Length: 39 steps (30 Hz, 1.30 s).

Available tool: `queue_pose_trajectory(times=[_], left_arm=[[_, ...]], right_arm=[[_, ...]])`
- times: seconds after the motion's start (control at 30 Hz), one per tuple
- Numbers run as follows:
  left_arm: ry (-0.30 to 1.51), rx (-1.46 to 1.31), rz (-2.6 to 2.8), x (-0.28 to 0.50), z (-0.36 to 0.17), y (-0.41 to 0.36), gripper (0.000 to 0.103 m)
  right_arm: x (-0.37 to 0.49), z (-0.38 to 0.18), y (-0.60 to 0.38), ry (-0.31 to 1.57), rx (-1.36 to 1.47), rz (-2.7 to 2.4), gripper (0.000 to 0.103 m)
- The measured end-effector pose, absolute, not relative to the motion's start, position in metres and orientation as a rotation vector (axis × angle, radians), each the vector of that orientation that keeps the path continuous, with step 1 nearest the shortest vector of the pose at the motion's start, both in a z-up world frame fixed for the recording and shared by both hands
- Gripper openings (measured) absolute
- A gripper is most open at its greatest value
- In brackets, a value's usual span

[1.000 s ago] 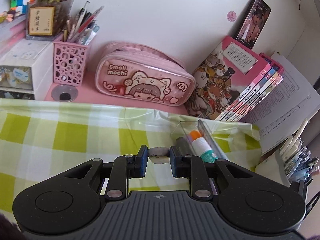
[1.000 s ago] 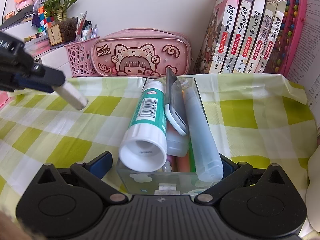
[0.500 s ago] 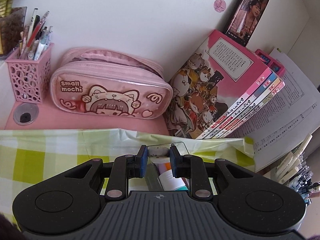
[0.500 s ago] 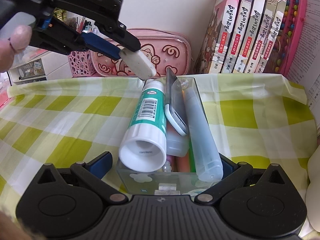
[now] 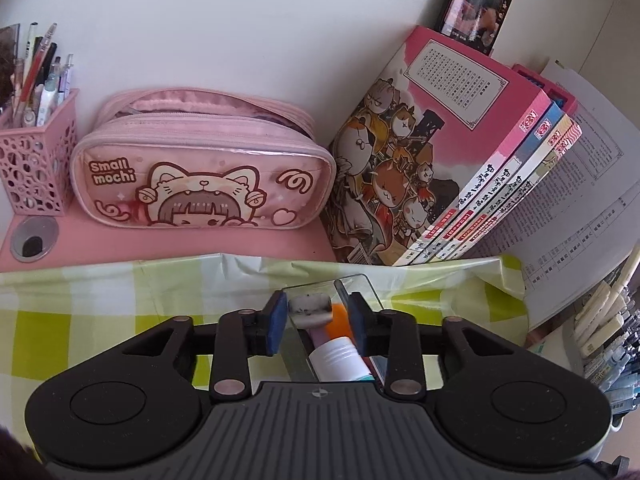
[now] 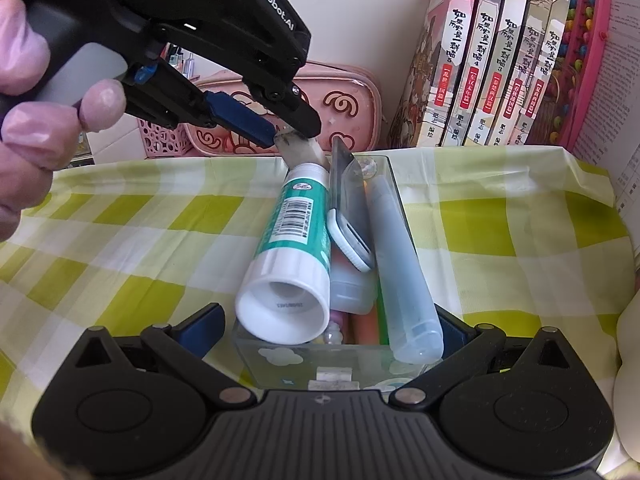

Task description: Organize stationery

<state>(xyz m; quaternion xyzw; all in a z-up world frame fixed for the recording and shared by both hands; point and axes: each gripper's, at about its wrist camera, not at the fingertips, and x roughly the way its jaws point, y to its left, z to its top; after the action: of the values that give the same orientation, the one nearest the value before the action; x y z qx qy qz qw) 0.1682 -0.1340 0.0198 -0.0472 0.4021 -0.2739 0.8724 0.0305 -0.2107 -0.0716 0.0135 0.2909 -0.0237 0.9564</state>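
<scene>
Left hand-held gripper (image 6: 294, 136) has its fingers spread, with a grubby white eraser (image 5: 310, 309) sitting loose between them over the far end of the clear plastic box (image 6: 396, 196); can't tell if a pad touches it. Right hand-held gripper (image 6: 328, 330) is wide apart around the box's near end, contact hidden. Glue stick (image 6: 290, 248) covers whatever's underneath.

The box (image 6: 394, 184) is clear, shiny plastic. The glue stick (image 6: 288, 256) is smooth plastic. The eraser (image 5: 310, 309) looks dull and smudged. The checked tablecloth (image 6: 120, 240) looks like shiny plastic. The pencil case (image 5: 204, 168) is glossy.
</scene>
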Motion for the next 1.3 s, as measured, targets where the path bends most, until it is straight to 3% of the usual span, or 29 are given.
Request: queue_pose_trajectory(times=[0.2,0.37,0.73,0.9,1.3], left_arm=[[0.804,-0.060,-0.561,0.159,0.024,-0.130,0.067],[0.780,-0.054,-0.539,0.144,0.027,-0.116,0.077],[0.796,-0.050,-0.360,0.102,0.012,-0.057,0.088],[0.801,-0.037,-0.275,0.076,0.006,-0.037,0.098],[0.816,0.015,-0.192,0.027,0.013,-0.032,0.098]], right_arm=[[0.031,-0.072,-0.210,0.592,0.023,-0.051,0.101],[0.031,-0.072,-0.209,0.595,0.014,-0.054,0.101],[0.034,-0.074,-0.207,0.600,-0.001,-0.060,0.101],[0.029,-0.073,-0.207,0.594,0.006,-0.041,0.100],[-0.057,-0.022,-0.197,0.670,-0.058,-0.038,0.100]])
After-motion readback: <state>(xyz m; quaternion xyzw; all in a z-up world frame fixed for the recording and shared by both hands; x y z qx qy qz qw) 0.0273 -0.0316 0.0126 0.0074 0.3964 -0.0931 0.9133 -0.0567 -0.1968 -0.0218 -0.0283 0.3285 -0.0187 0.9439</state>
